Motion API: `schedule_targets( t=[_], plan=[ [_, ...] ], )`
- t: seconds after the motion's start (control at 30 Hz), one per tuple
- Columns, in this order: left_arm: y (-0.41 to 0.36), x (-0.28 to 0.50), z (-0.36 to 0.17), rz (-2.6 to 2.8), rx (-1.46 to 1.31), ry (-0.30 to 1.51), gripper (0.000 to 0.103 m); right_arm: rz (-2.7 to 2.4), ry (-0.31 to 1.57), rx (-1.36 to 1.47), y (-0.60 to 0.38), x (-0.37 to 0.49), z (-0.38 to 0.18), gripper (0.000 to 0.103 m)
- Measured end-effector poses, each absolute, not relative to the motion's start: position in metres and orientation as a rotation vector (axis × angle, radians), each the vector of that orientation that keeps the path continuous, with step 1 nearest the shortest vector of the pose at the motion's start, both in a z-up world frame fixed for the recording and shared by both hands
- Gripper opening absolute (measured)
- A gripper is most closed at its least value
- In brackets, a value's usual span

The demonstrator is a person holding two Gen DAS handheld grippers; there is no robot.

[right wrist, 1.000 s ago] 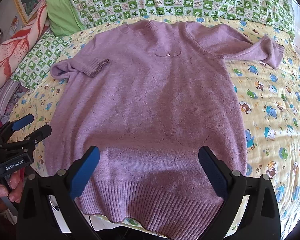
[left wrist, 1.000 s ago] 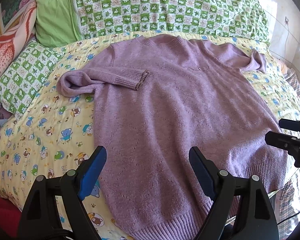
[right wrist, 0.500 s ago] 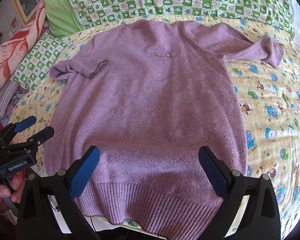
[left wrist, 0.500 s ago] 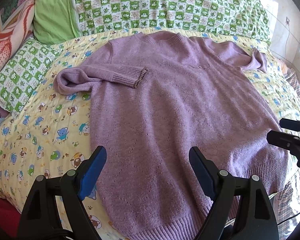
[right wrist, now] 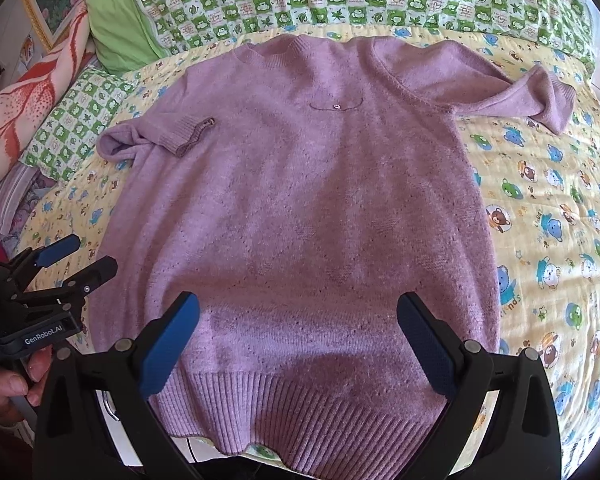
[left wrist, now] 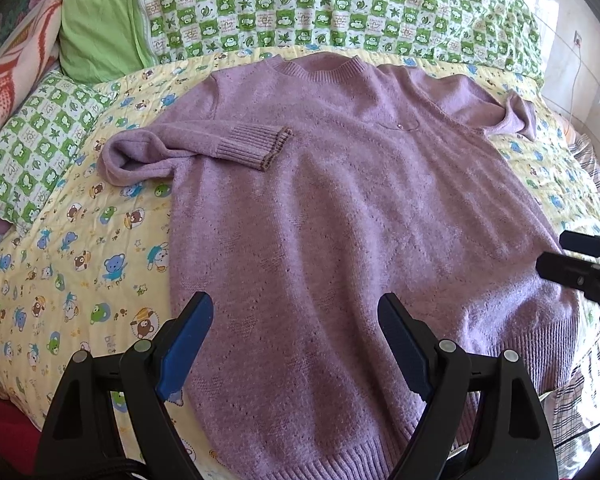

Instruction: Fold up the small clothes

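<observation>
Left wrist: sweater [left wrist: 340,220] flat btwn open left tongs [left wrist: 296,328], untouched.

Purple knit sweater [right wrist: 300,200] flat, front up; one sleeve folded inward.

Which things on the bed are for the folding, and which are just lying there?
For folding:
purple sweater
left gripper, open
right gripper, open

Just lying there:
yellow bear quilt
green checked blanket
green pillow
red-patterned blanket

Both wrist views look from the hem end toward the pillows, seemingly close above, sharing the sweater [left wrist: 340,208].
</observation>
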State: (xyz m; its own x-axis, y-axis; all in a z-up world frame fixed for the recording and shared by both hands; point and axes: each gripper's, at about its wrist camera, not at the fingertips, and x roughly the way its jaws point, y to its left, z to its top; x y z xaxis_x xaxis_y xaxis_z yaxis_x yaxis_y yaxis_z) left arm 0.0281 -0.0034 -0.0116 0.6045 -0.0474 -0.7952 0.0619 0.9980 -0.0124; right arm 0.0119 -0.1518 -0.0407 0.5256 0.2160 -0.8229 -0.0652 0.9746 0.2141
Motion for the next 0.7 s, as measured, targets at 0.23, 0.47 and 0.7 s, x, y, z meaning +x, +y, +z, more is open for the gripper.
schedule_targets(
  t=[0.23,0.47,0.7],
  plan=[
    [-0.002,0.062,-0.007,-0.076,-0.003,0.93,0.085,0.094,0.987,0.238,-0.195,0.038,-0.036,0.099],
    [0.003,0.118,0.007,-0.067,-0.058,0.911,0.085,-0.034,0.928,0.365,-0.267,0.087,-0.021,0.099],
    [0.0,0.193,0.016,-0.05,-0.072,0.925,0.085,-0.206,0.856,0.512,-0.361,0.152,-0.004,0.09]
  ],
)
